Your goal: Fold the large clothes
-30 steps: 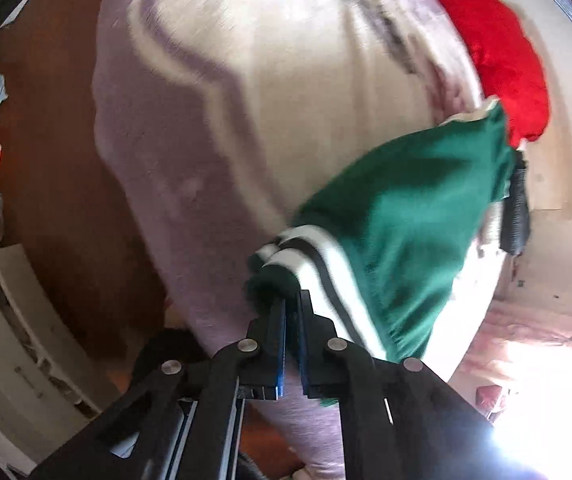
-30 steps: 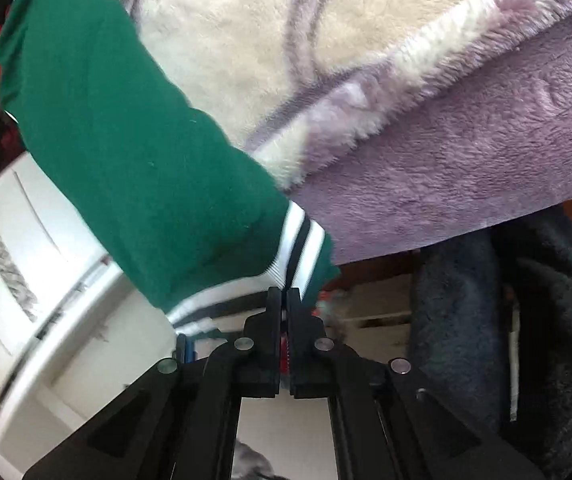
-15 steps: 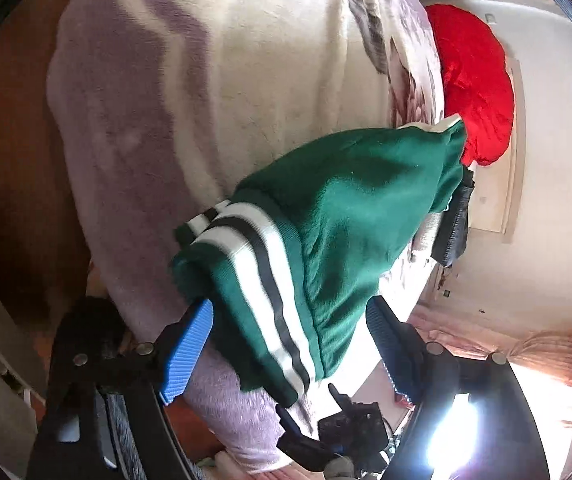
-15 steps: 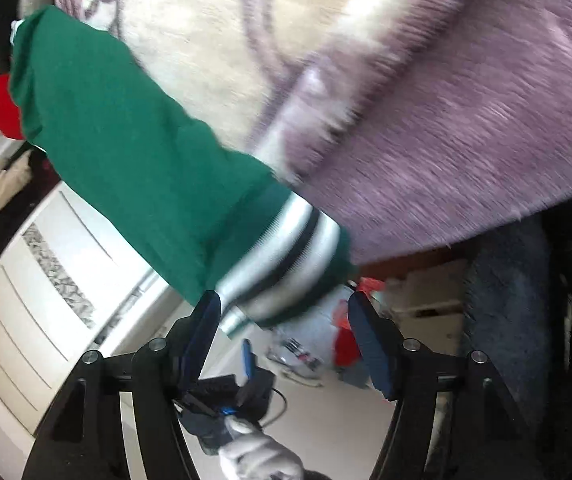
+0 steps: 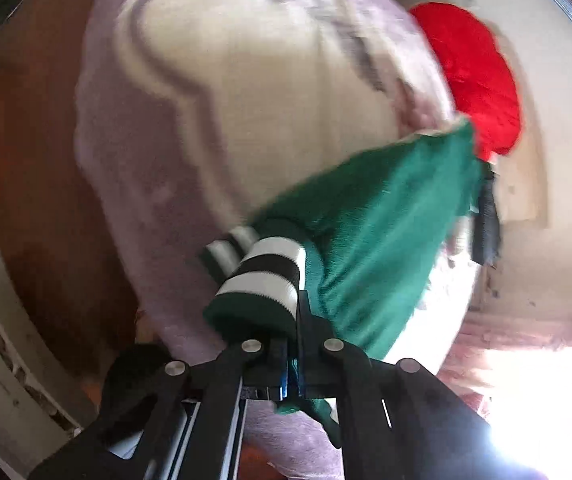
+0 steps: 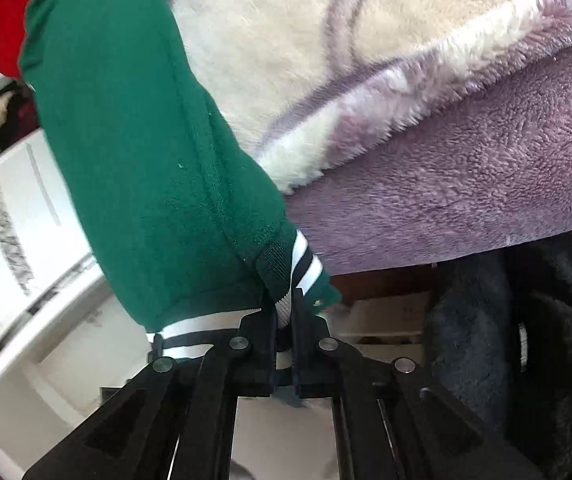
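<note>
Both grippers, spread wide half a second ago, now have their jaws clamped on the green sweater's (image 5: 386, 220) striped hem, left gripper (image 5: 292, 344) and right gripper (image 6: 283, 320) each at 6 o'clock, over the fleece blanket (image 6: 446, 200), readying a fold.

Both the left hand-held gripper (image 5: 292, 344) and right hand-held gripper (image 6: 283, 330), open half a second ago, have clamped the green garment's (image 5: 382, 224) striped cuffs.

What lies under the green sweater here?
A purple and cream fleece blanket shows beneath the green sweater. The blanket covers whatever supports it.
</note>
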